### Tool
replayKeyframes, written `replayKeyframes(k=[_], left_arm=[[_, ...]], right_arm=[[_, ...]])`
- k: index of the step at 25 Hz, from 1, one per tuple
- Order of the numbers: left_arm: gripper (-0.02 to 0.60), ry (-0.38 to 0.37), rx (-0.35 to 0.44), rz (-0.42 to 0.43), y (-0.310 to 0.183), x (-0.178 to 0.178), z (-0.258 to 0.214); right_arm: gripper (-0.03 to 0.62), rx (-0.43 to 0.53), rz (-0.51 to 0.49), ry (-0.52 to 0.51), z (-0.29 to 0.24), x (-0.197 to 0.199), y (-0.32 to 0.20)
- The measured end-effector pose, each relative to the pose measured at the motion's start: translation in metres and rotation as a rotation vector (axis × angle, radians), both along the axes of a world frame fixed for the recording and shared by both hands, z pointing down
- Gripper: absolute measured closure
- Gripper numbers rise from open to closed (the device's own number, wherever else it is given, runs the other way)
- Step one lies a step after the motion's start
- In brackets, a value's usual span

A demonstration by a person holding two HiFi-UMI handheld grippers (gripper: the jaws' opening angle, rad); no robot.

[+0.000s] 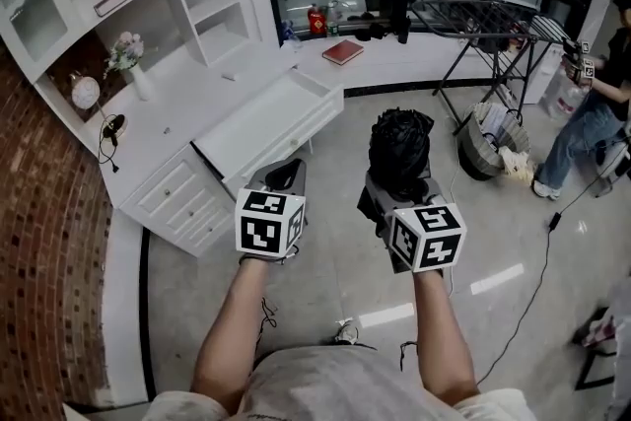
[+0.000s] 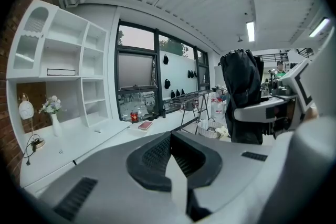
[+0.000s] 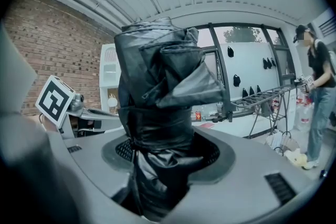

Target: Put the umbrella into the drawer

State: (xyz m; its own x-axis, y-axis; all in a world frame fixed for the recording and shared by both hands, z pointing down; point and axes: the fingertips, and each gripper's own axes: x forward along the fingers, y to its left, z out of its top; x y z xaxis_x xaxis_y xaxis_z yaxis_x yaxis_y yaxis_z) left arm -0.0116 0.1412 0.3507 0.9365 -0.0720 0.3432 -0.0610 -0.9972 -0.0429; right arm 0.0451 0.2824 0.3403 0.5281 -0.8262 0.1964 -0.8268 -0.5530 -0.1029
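A black folded umbrella (image 1: 399,148) stands upright between the jaws of my right gripper (image 1: 399,187), which is shut on its lower part. In the right gripper view the umbrella (image 3: 157,113) fills the middle and hides the pads of the right gripper (image 3: 163,165). My left gripper (image 1: 284,175) is held beside it to the left, shut and empty, and points at the open white drawer (image 1: 281,148). In the left gripper view the left gripper (image 2: 176,157) has its jaws together, and the umbrella (image 2: 241,92) shows at the right. The drawer looks empty inside.
The drawer sticks out of a white desk (image 1: 187,104) with shelves above, a flower vase (image 1: 133,74) and a red book (image 1: 342,51). A drying rack (image 1: 493,20) and a basket (image 1: 483,148) stand at the right. A person (image 1: 592,123) stands far right; a cable runs across the floor.
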Motion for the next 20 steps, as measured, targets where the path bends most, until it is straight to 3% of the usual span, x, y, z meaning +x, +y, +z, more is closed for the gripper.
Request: replayKeyframes(k=[13,20], left_arm=[[0.584,-0.017,0.010,-0.043,0.003,0.021,0.008],[0.584,-0.006,0.018,-0.101,-0.022,0.019,0.008]], right_arm=[[0.341,0.004,-0.055,-0.013,0.009,0.027,-0.003],[0.341,0.014,-0.101,-0.018,0.010,0.034,-0.028]])
